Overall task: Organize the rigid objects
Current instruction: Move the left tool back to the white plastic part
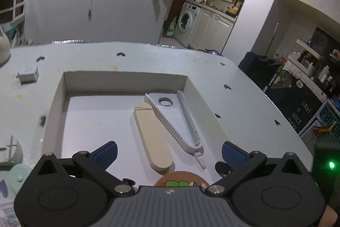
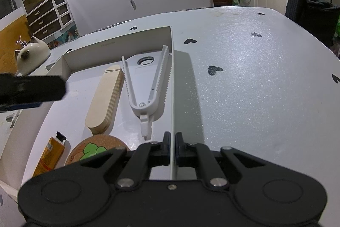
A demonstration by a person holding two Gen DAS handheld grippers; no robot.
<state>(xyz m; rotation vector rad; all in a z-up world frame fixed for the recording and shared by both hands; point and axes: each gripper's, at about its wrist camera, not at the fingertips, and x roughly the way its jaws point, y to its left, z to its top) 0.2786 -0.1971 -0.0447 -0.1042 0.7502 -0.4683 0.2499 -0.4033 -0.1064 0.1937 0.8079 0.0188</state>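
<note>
The shallow white box (image 1: 125, 78) sits on the table (image 2: 244, 78), and it is the place where I collect the rigid things. Inside it, the wooden oval block (image 1: 152, 137) lies flat along the box, and just to its right lies the white toothed V-shaped clip (image 2: 146, 86), open like a V, close to the right wall. Under the clip I see a flat white card with a ring (image 1: 165, 102). At the near end of the box lies a round cork coaster (image 2: 93, 148) with a green drawing. My right gripper (image 2: 172, 142) is closed tight on the thin right wall of the box; I judge this keeps the box steady while things are put in. My left gripper (image 1: 169, 152) hangs over the near part of the box with its jaws wide apart and nothing between them, so I judge the block is already placed. An orange tube (image 2: 50, 154) stands left of the coaster, and a white charger (image 1: 27, 76) waits on the table at the far left, outside the box.
</note>
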